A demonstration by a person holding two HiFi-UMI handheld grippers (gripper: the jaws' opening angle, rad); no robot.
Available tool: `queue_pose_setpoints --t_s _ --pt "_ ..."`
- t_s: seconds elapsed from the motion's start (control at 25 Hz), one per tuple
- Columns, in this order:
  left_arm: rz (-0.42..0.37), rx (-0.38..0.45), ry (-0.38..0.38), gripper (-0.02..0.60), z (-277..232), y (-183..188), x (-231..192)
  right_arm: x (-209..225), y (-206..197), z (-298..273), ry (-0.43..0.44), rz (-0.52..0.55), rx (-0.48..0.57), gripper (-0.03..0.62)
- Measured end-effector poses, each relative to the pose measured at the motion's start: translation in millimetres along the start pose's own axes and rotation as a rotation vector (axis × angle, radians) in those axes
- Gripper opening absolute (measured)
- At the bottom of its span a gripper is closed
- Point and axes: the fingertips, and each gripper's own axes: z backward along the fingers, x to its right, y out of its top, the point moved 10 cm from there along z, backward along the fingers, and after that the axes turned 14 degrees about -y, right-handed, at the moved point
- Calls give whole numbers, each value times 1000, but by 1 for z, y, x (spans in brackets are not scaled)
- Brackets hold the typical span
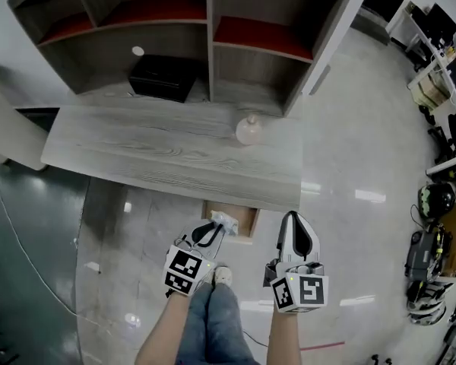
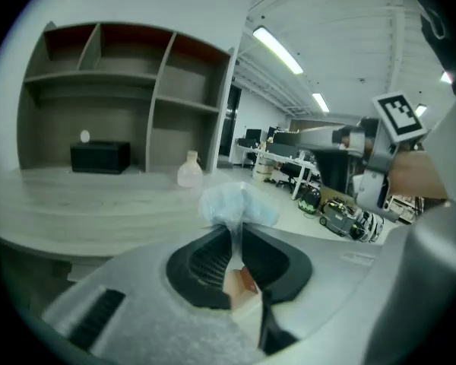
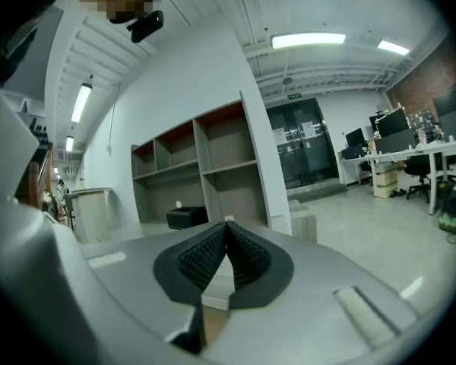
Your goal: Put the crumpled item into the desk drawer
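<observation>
In the head view, my left gripper (image 1: 215, 229) is shut on a crumpled whitish item (image 1: 223, 220) and holds it just over the open wooden drawer (image 1: 245, 220), which sticks out under the front edge of the grey desk (image 1: 167, 154). The left gripper view shows the crumpled item (image 2: 239, 204) as a pale bluish wad pinched at the jaw tips of the left gripper (image 2: 235, 233). To the right of the drawer, my right gripper (image 1: 291, 217) is shut with nothing in it. In the right gripper view, the ribbed pads (image 3: 213, 255) of the right gripper (image 3: 228, 225) meet.
A white bottle (image 1: 248, 130) stands near the desk's right end. A black box (image 1: 163, 77) sits in the shelf unit (image 1: 210, 36) at the back. My legs and shoes (image 1: 222, 276) are below the drawer. Office desks and gear (image 1: 441, 90) line the far right.
</observation>
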Motion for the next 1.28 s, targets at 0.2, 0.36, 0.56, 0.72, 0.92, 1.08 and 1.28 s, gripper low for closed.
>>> queue_pose_setpoints --t_s 0.2,0.36,0.56,0.72,0.92,1.08,1.28 --pt "112 -165 27 33 -74 -78 -46 12 -55 -4 -15 -15 -45 11" --pt "191 -321 75 45 -125 -113 -85 19 -96 -10 -34 -34 -78 11" --pt "222 -389 62 139 -146 -127 -96 23 -113 -6 -31 -36 -81 11" --pt "218 -371 40 129 -125 -114 -82 21 -96 -11 -28 -33 -58 11" --pt "239 -207 94 29 -31 -33 -46 14 -10 -23 -5 -33 7 11" --pt "69 126 180 2 24 96 -59 0 84 -54 60 -34 177 11" --pt "-200 377 247 2 103 222 -21 -25 178 -20 117 -40 300 11"
